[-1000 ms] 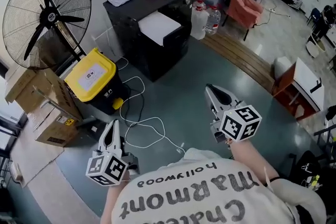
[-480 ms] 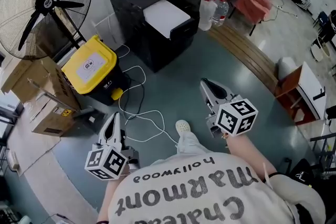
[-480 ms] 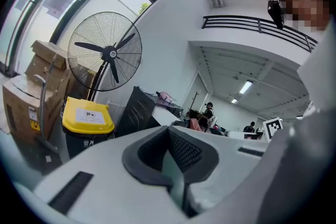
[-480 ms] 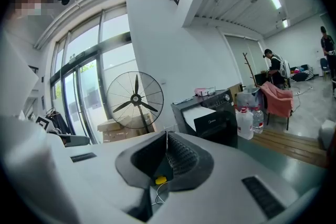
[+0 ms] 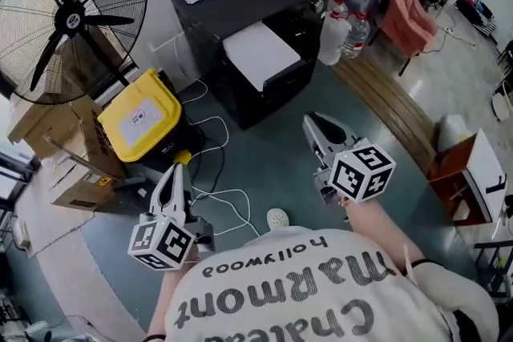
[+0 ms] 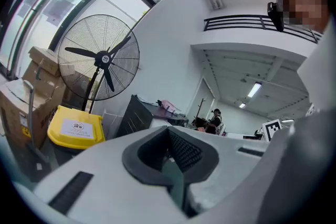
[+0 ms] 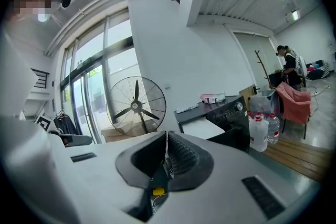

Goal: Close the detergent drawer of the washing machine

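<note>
Washing machine [image 5: 282, 84] stood well ahead across the floor, left tongs [image 5: 173, 172] and right tongs [image 5: 314, 121] both closed on nothing: approach step, I reckoned, next reaching its drawer to push.

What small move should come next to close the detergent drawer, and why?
Probably step closer to the black washing machine and bring the right claw toward the white panel jutting from its front, likely the open drawer. Both claws, the left claw too, are shut and empty, with open floor between them and the machine.
</note>
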